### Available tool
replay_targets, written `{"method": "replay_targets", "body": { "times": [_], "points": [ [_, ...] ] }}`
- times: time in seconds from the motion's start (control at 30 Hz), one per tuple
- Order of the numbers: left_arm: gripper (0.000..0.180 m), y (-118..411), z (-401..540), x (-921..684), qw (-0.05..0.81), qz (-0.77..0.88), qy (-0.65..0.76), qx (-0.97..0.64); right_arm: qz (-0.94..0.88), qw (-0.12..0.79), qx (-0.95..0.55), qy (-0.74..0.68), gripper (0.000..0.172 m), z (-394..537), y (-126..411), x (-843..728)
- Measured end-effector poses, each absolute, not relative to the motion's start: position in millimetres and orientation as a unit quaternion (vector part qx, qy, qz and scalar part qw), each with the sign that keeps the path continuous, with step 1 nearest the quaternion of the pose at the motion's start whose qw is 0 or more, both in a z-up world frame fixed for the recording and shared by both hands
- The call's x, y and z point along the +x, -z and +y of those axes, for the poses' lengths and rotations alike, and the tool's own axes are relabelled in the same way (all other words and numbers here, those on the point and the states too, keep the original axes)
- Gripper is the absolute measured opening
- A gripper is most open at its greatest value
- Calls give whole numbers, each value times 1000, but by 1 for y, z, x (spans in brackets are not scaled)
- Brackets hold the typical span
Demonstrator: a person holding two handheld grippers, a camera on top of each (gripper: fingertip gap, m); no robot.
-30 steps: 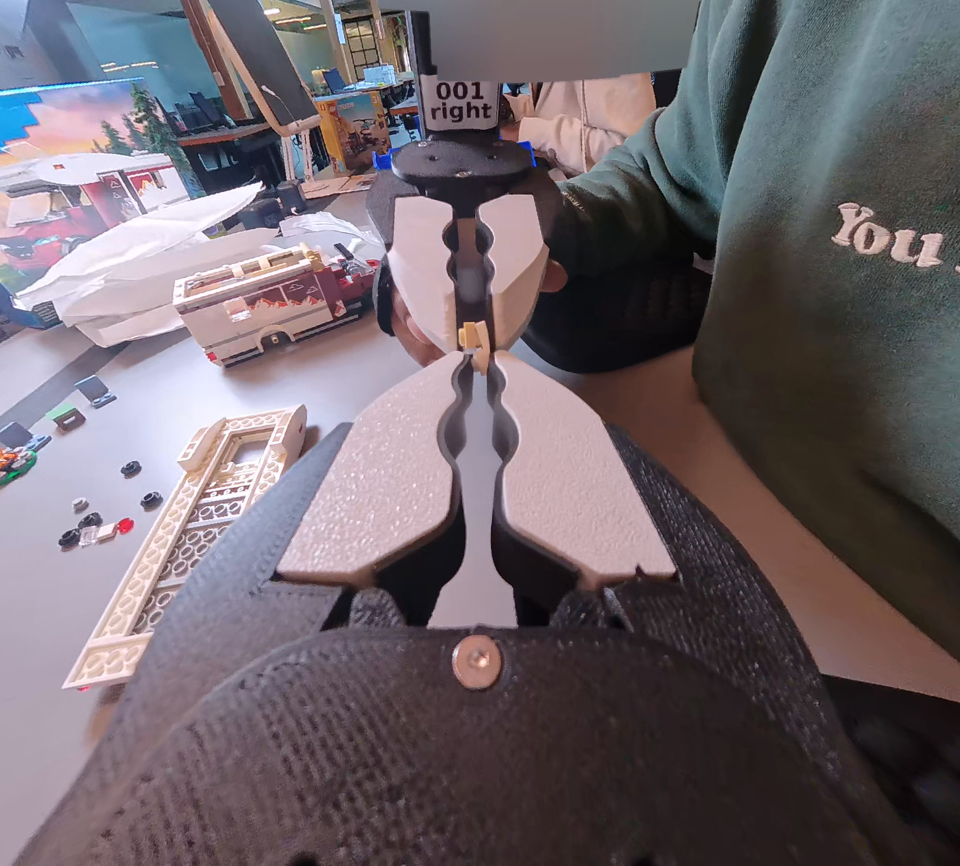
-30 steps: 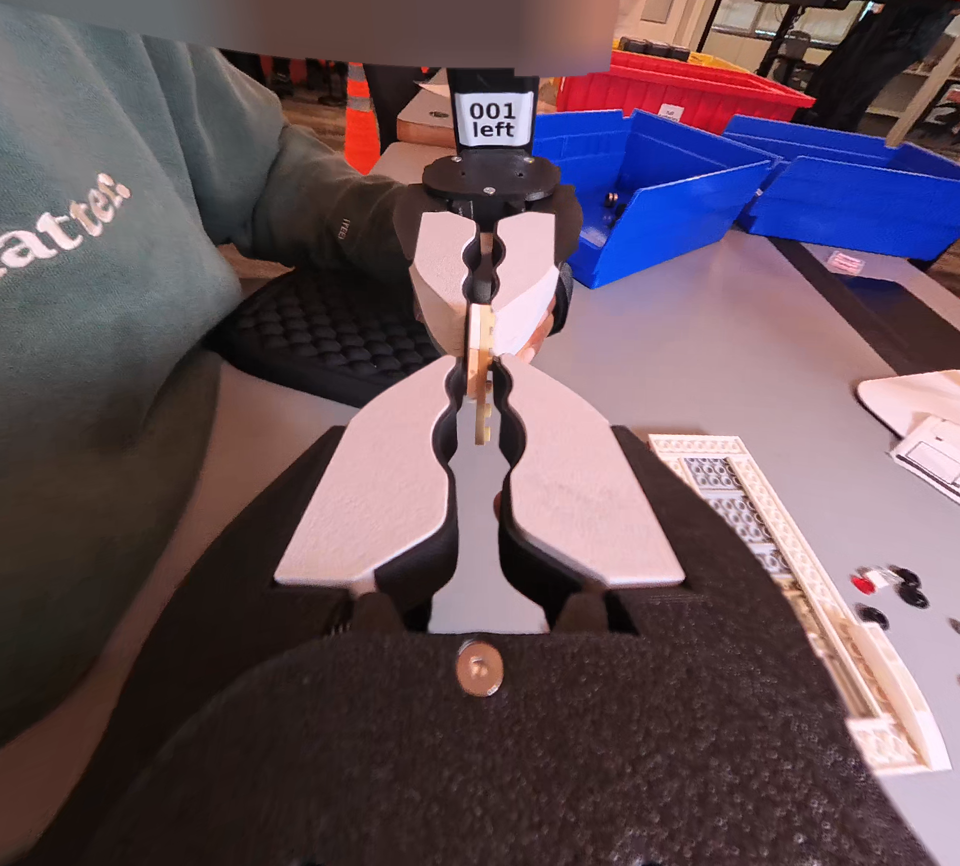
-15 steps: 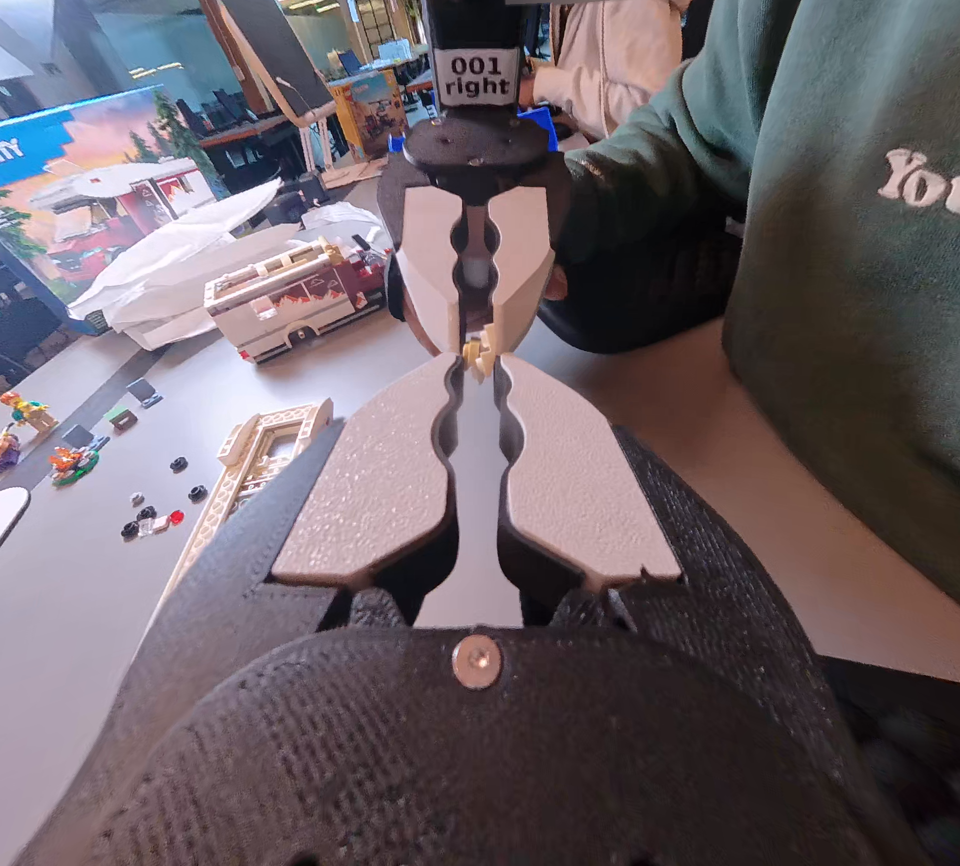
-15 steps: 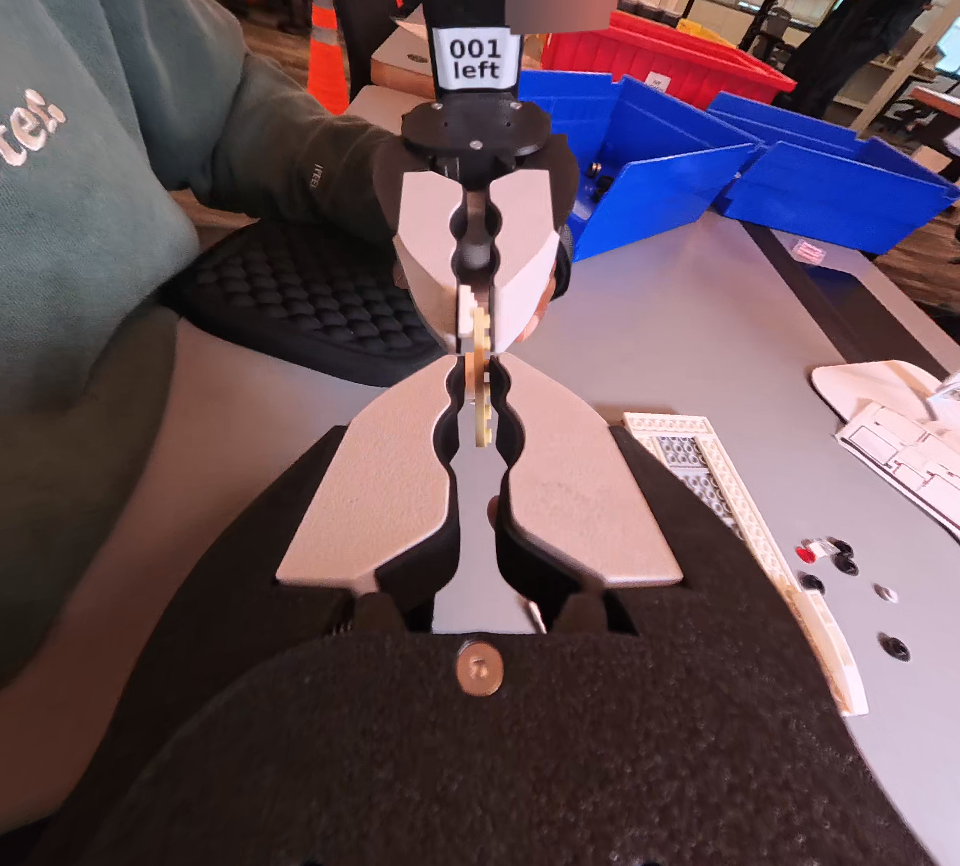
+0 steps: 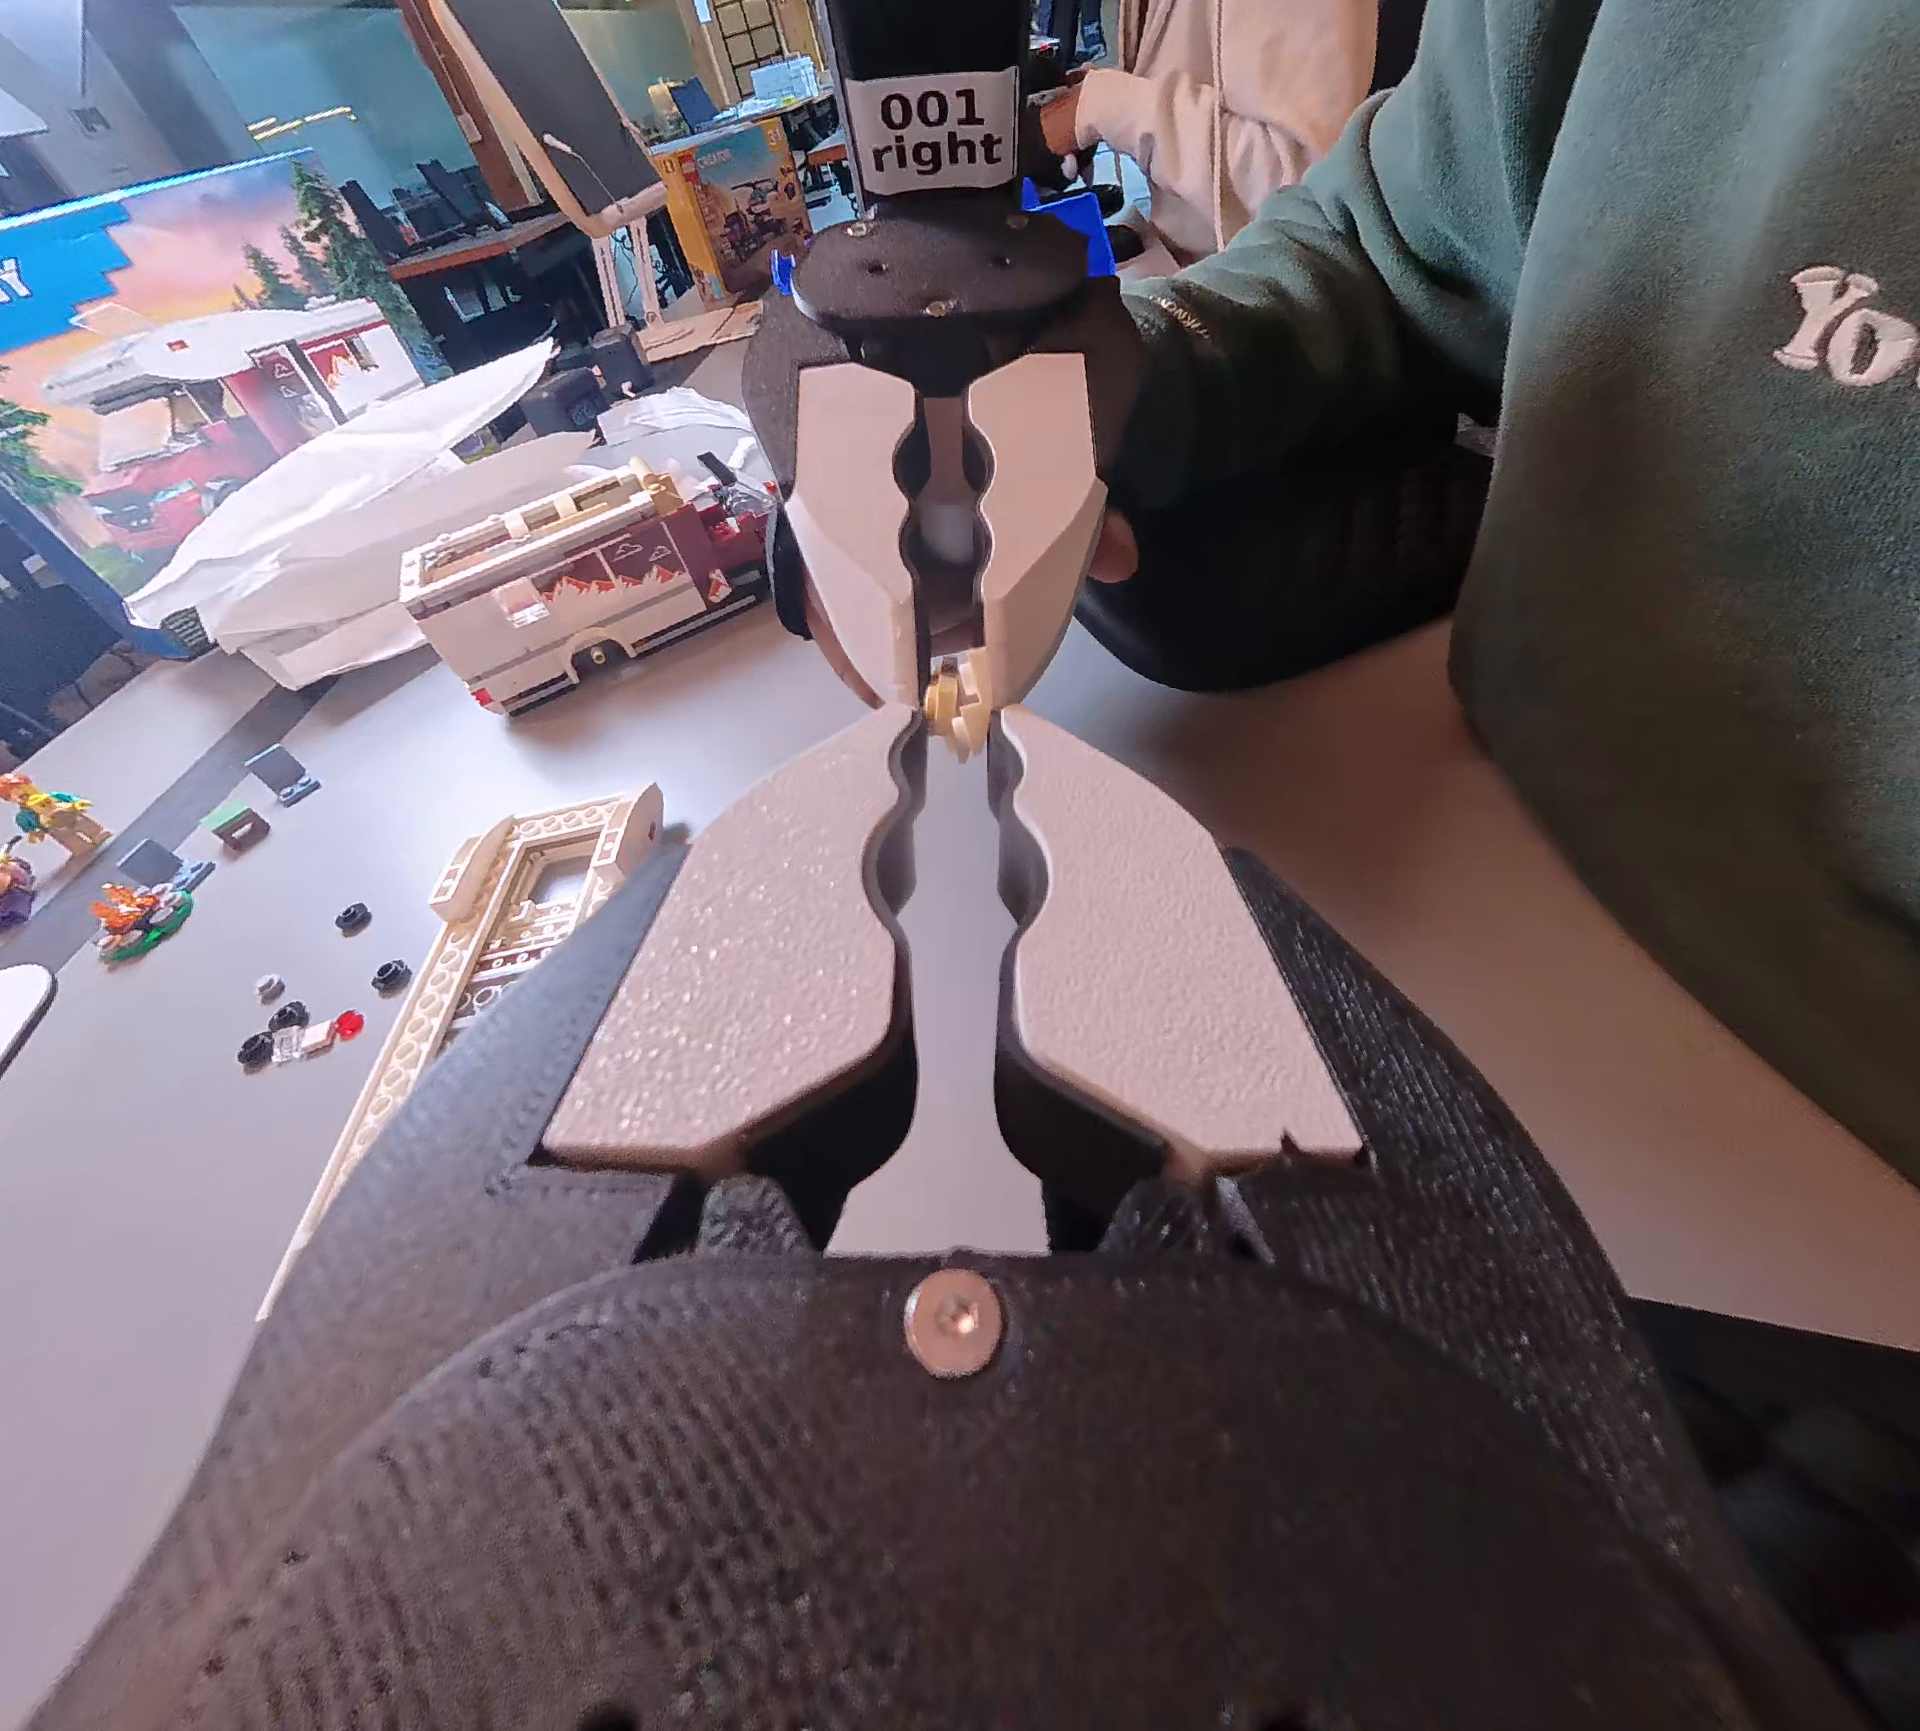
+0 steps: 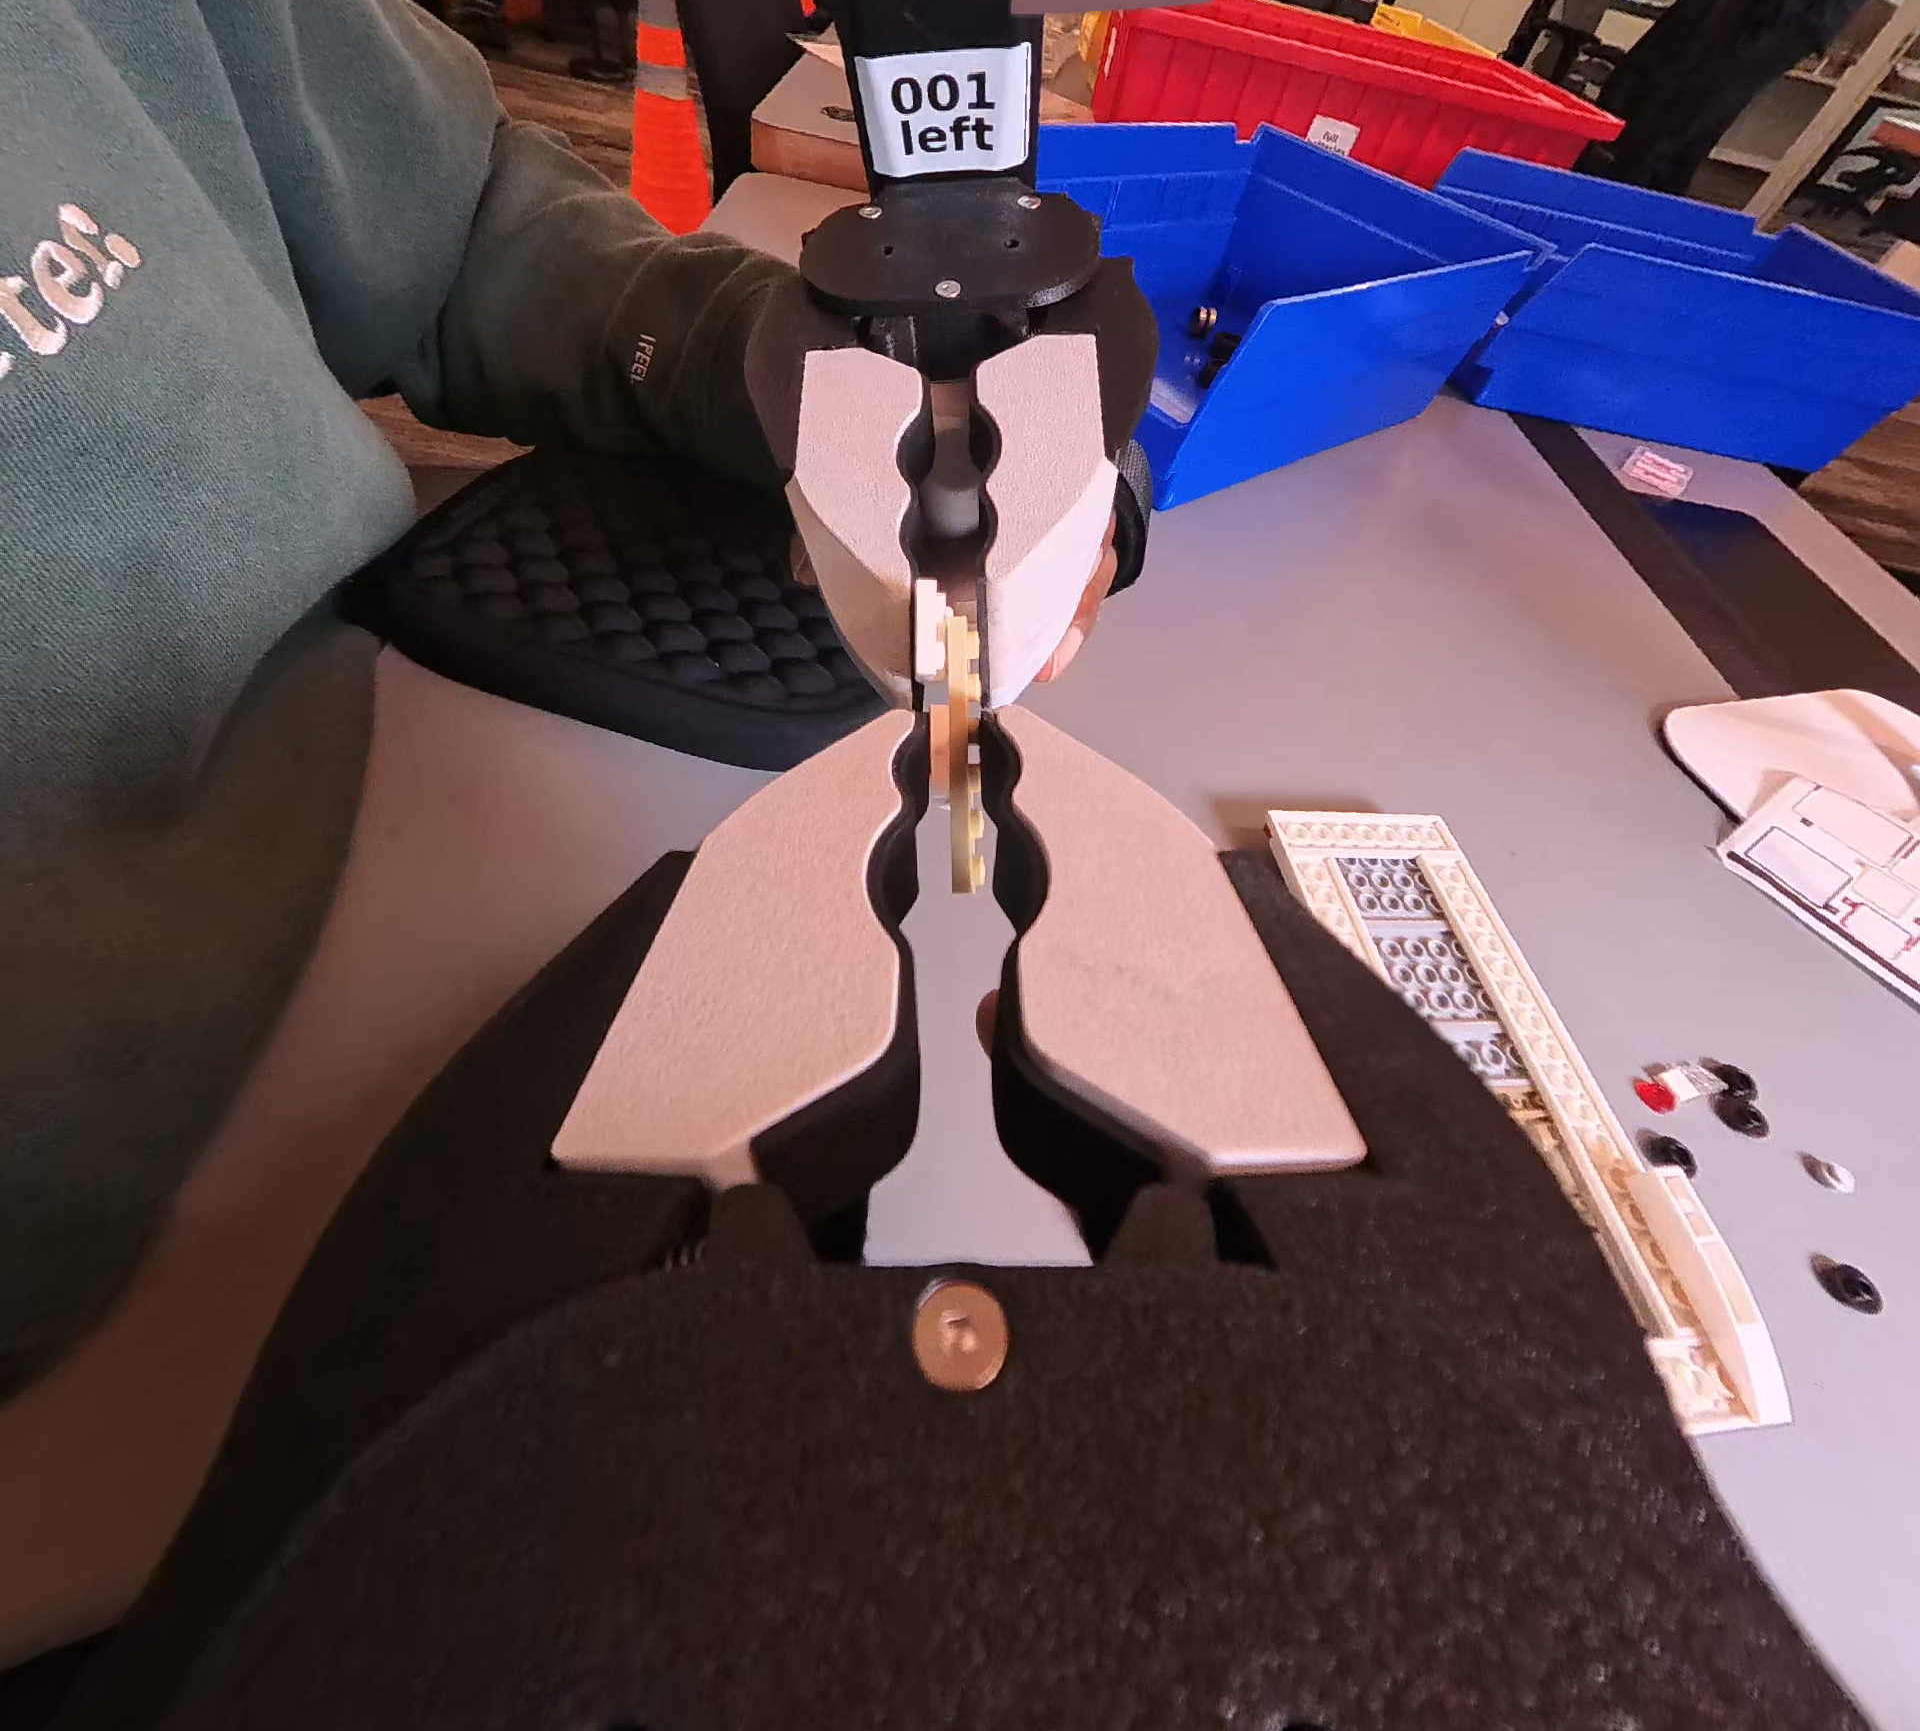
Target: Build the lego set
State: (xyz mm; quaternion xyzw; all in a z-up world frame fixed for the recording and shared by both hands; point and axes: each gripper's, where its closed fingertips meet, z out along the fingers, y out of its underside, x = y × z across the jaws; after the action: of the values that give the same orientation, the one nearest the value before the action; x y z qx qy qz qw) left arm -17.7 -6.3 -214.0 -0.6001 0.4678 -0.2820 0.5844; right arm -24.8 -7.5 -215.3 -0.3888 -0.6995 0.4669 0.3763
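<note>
Left claw (image 5: 954,725) and right claw (image 6: 951,725) tip-to-tip, near-closed

- In the left wrist view, the left gripper (image 5: 954,725) and right gripper (image 5: 951,679) meet tip to tip at frame centre, with a small tan brick assembly (image 5: 958,713) between them; no passage there.
- A green sleeve (image 5: 1351,331) and torso fill the right of the frame, closing that side.
- Bare grey table (image 5: 156,1266) lies at lower left.
- At left of centre a cream brick frame (image 5: 520,881) and loose black studs (image 5: 358,918) break it up.
- At upper left, a brick camper van (image 5: 582,580) and white paper (image 5: 343,518) block the way.
- In the right wrist view, open table (image 6: 1403,601) lies at right of centre, bounded at upper right by blue bins (image 6: 1351,310).
</note>
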Motion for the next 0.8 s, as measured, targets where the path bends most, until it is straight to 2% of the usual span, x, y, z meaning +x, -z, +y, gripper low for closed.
{"method": "replay_targets", "body": {
  "times": [0.37,0.8],
  "points": [
    [9,214,-5,-17,579,446,313,-606,-686,376,-390,-486,8,-9,211,-25],
    [6,210,-2,-15,554,379,395,-627,-693,432,-369,-443,10,-5,206,-25]
  ]
}}
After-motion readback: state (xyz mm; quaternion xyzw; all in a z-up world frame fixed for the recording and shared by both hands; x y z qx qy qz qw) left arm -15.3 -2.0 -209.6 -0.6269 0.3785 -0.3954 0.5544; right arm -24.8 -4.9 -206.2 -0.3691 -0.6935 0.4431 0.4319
